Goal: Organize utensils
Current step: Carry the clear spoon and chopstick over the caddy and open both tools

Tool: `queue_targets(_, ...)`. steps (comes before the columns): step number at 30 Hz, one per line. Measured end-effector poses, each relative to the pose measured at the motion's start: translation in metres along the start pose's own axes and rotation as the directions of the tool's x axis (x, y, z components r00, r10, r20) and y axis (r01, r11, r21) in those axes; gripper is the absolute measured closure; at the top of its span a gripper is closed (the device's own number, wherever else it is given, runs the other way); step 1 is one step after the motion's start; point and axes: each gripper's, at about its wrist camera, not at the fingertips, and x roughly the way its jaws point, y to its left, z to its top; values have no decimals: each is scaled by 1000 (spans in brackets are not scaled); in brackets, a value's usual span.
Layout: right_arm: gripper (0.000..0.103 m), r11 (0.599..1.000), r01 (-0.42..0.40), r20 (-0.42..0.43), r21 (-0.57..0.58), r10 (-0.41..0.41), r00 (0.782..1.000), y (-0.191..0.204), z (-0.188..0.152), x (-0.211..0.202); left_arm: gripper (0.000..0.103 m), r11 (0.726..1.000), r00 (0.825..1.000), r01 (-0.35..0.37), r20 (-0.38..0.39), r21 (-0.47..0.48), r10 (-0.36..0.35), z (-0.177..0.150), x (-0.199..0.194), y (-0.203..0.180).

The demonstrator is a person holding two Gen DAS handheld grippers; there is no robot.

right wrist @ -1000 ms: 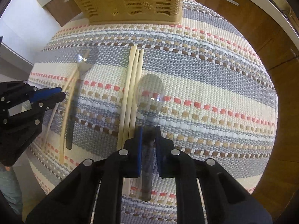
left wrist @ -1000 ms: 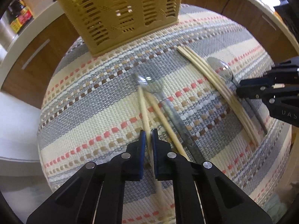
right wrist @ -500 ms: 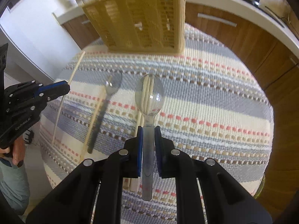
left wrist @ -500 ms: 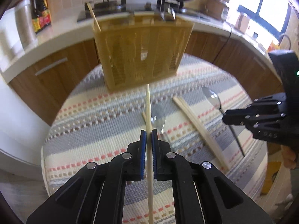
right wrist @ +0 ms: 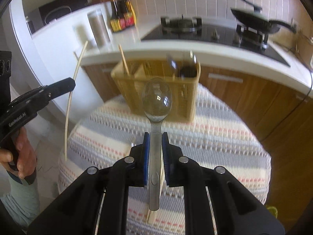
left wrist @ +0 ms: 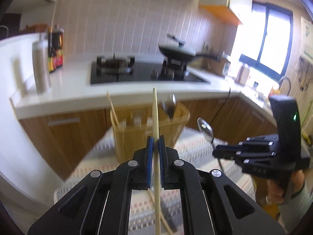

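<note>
Above the striped cloth [right wrist: 215,135], right gripper [right wrist: 156,137] clamped on spoon [right wrist: 156,98], bowl forward. Left gripper [left wrist: 156,140] clamped on chopstick [left wrist: 155,113], tip up. Ahead and below both: yellow basket [right wrist: 185,101], rim open, counter edge [right wrist: 225,52] close behind.

A second ago the chopstick [left wrist: 155,121] and the spoon [right wrist: 156,101] lay on the striped surface [right wrist: 215,137]; now both are lifted clear of it, the chopstick in the left gripper [left wrist: 156,148] and the spoon in the right gripper [right wrist: 156,148]. Both now point toward the basket [right wrist: 176,90], and the stove [left wrist: 137,72] has come into view.
</note>
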Motion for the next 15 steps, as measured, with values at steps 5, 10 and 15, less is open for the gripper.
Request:
queue_targets(5, 92, 1000, -25, 74, 0, 25, 997, 4, 26, -3, 99, 1000, 991, 24, 132, -15, -22, 25, -14, 2)
queue_targets(10, 92, 999, -49, 148, 19, 46, 988, -1, 47, -5, 99, 998, 973, 41, 228, -41, -31, 44, -17, 8)
queue_targets(15, 92, 999, -20, 263, 47, 6, 965, -13, 73, -2, 99, 995, 942, 86, 330, -43, -68, 62, -6, 18)
